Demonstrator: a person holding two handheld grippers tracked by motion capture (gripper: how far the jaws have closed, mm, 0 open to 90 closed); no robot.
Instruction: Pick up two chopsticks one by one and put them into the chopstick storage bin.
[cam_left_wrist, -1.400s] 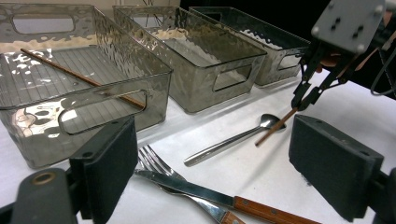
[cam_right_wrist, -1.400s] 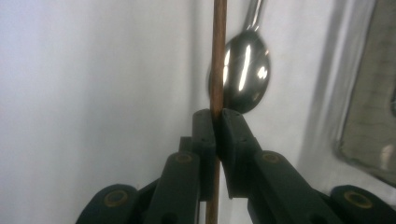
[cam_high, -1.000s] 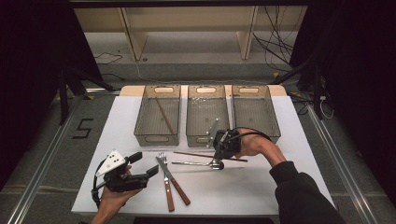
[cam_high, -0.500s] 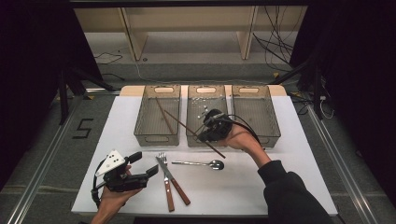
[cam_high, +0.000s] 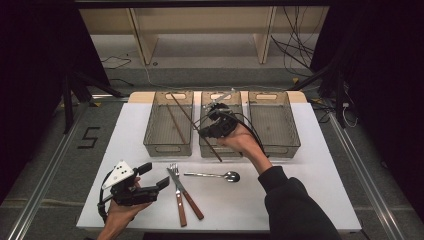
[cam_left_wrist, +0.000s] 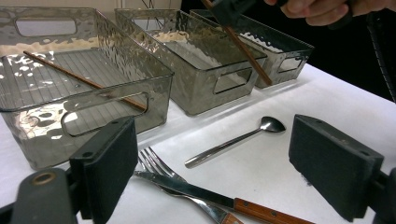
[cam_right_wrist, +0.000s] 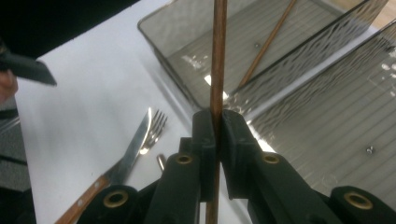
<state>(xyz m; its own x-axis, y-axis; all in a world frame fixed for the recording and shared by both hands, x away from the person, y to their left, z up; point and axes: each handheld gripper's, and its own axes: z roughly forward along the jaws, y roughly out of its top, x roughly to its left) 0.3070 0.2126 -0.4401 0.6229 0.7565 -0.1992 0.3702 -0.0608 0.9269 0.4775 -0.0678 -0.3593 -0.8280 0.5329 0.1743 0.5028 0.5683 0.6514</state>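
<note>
— Black jaws of the right gripper (cam_high: 212, 131) are pressing together on a brown chopstick (cam_high: 197, 126), which is running slantwise from the upper left of the left bin (cam_high: 168, 125) down to the near rim of the middle bin (cam_high: 221, 150), at the centre of the high view.

— And the hand behind it?

— The right hand (cam_high: 240, 141) is reaching in from the lower right, its dark sleeve (cam_high: 295, 210) crossing the white table (cam_high: 280, 185), and it is holding the gripper up over the middle bin. In the right gripper view the stick (cam_right_wrist: 217, 70) is standing straight up out of the closed pads (cam_right_wrist: 208, 135).

— What is the left side doing?

— The left gripper (cam_high: 152, 176) is sitting at the lower left of the frame in the left hand (cam_high: 120, 212), level above the table, its jaws standing wide apart with nothing between them.

— Anything around or in the way?

— A second chopstick (cam_high: 175, 125) is lying inside the left bin. On the table, below the bins, a spoon (cam_high: 212, 175) is lying flat, well apart from the bins, and a fork (cam_high: 177, 192) and a wooden-handled knife (cam_high: 186, 195) are lying crossed just beside the left gripper. The right bin (cam_high: 274, 122) is standing at the right of the row.
</note>
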